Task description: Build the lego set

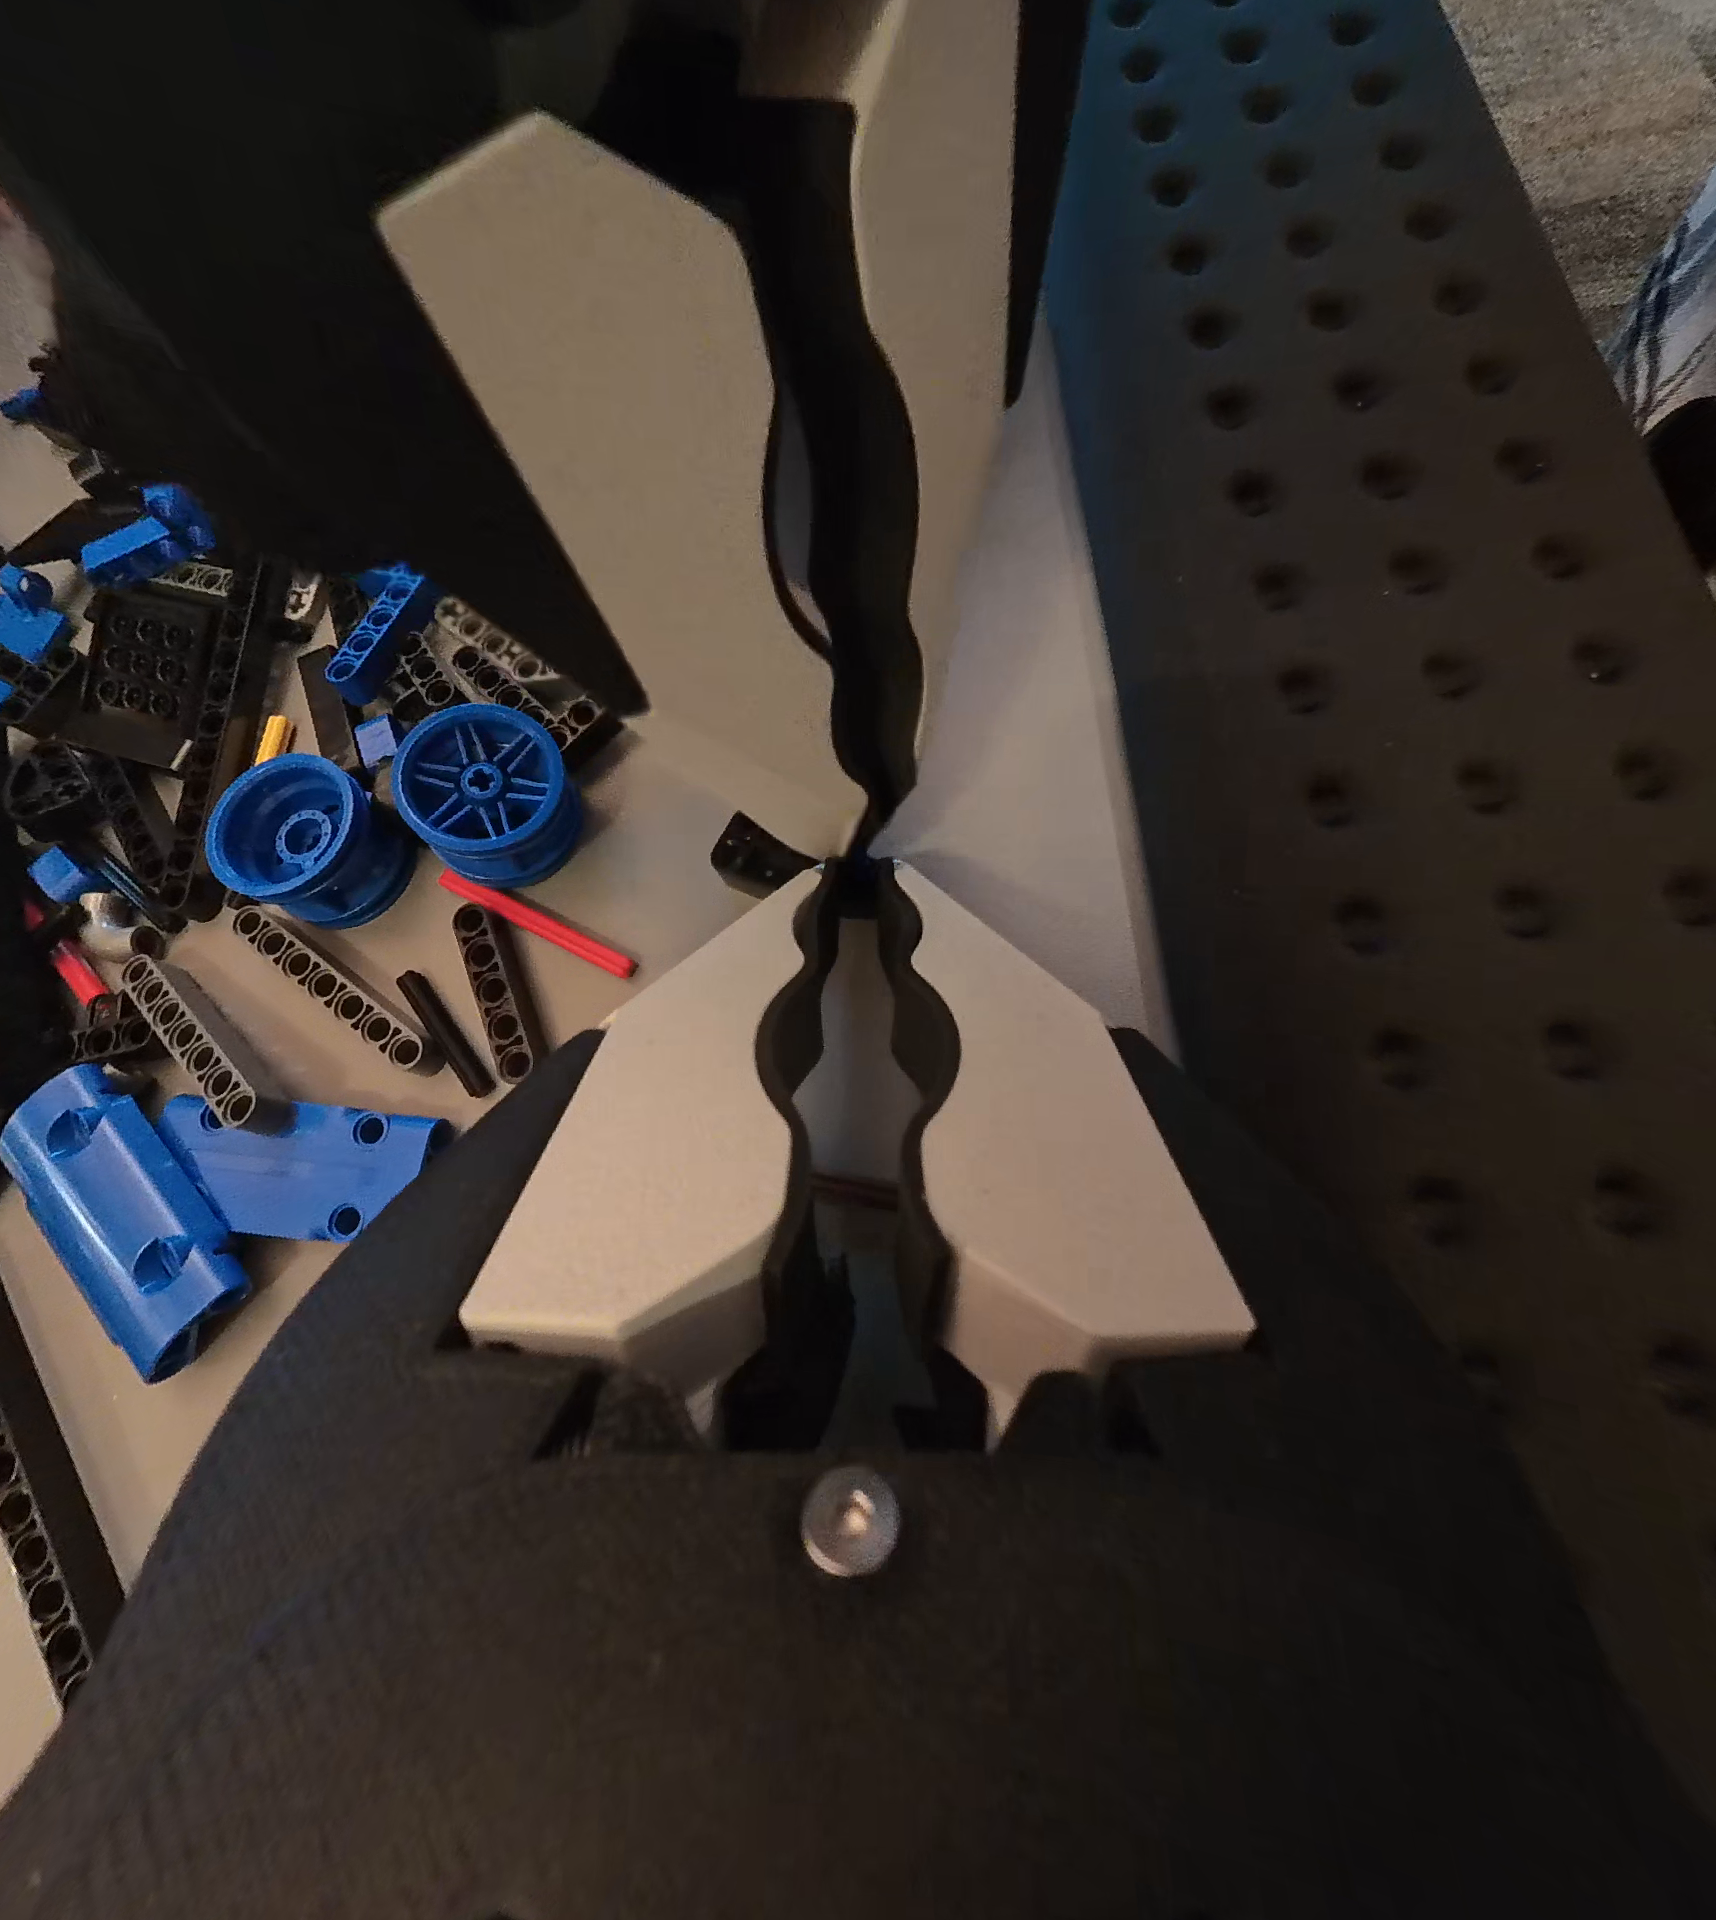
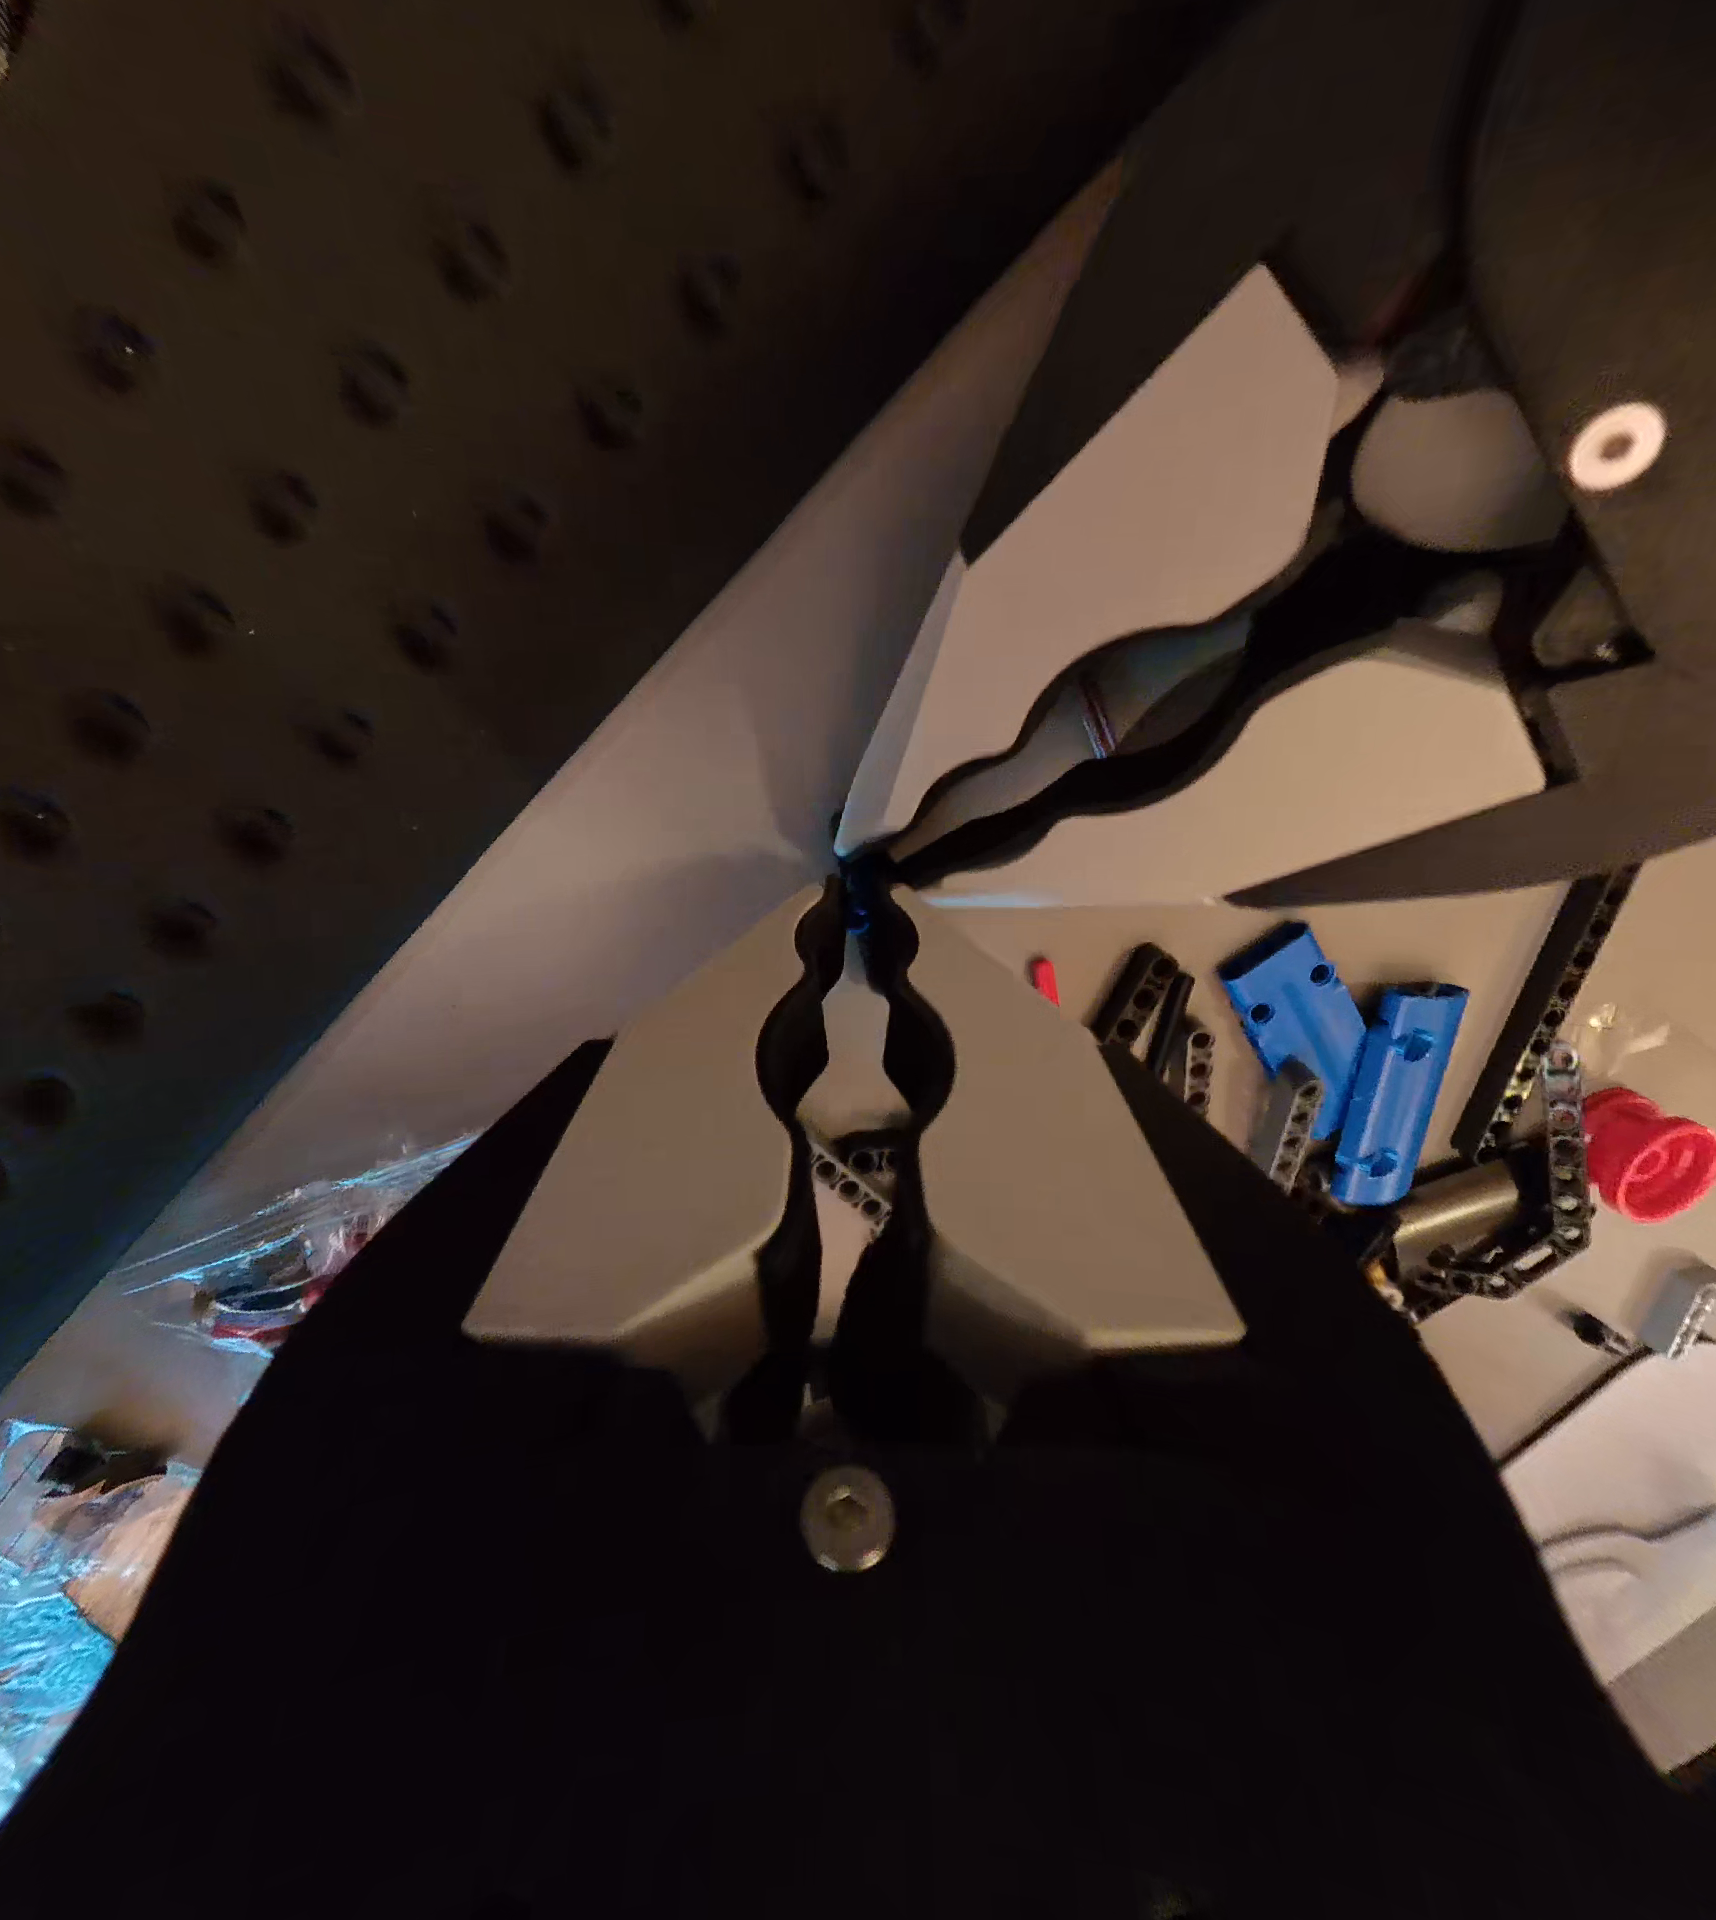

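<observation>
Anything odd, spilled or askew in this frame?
Nothing looks damaged or spilled. The left gripper and right gripper meet tip to tip, pinching a tiny blue piece. Loose parts, including blue wheels, lie scattered as expected.

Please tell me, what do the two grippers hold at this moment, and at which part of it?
Both the left gripper and the right gripper pinch one tiny dark blue plastic piece between their fingertips, tip to tip. It is too small and hidden to tell which part each grips.

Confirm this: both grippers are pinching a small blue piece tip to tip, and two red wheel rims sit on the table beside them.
Wrong in one respect: the two wheel rims are blue, not red, as the left wrist view shows. The left gripper and right gripper do meet tip to tip on the small blue piece.
</observation>
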Tool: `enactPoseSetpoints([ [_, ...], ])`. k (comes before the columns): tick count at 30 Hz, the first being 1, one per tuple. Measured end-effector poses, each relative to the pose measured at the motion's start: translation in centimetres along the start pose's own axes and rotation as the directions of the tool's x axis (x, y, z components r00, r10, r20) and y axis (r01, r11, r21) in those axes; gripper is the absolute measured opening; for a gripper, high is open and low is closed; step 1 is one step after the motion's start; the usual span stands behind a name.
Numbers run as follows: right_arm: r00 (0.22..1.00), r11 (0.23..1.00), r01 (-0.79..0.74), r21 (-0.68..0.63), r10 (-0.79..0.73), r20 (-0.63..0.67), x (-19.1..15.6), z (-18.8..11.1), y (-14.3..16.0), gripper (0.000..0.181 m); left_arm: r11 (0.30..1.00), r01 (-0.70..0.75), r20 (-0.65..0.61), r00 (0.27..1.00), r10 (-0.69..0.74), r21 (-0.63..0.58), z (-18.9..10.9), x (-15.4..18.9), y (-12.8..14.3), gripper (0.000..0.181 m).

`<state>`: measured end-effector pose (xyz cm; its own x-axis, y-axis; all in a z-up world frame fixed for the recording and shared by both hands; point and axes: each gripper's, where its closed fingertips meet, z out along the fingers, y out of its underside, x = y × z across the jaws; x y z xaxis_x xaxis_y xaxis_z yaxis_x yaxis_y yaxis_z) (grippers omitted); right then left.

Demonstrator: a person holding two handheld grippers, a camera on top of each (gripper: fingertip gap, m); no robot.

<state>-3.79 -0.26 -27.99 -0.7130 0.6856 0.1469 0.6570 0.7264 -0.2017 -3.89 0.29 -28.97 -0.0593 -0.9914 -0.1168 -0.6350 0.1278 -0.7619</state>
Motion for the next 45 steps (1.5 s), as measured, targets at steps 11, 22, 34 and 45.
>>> enactPoseSetpoints([
  [11, 0.998, 0.996, -0.061, 0.069, 0.062, -0.018, 0.1, 0.2, -0.2, 0.002, 1.000, 0.000, -0.006, 1.000, 0.000, 0.002, 0.0, 0.0, 0.0, 0.005],
  [22, 0.990, 0.987, -0.136, 0.090, 0.140, -0.037, 0.5, 0.2, 0.0, 0.002, 1.000, 0.026, 0.016, 1.000, -0.026, -0.002, -0.1, -0.3, 0.1, 0.006],
  [34, 0.991, 0.986, -0.132, 0.102, 0.132, 0.011, 0.6, 0.5, -0.3, 0.001, 0.999, 0.032, -0.003, 0.999, -0.032, 0.001, -0.2, -0.3, 0.2, 0.006],
  [45, 0.937, 0.888, -0.319, 0.333, 0.347, -0.028, 1.5, 0.1, -0.1, 0.003, 0.999, 0.044, 0.061, 0.997, -0.043, -0.005, -0.8, -0.9, 0.3, 0.010],
])
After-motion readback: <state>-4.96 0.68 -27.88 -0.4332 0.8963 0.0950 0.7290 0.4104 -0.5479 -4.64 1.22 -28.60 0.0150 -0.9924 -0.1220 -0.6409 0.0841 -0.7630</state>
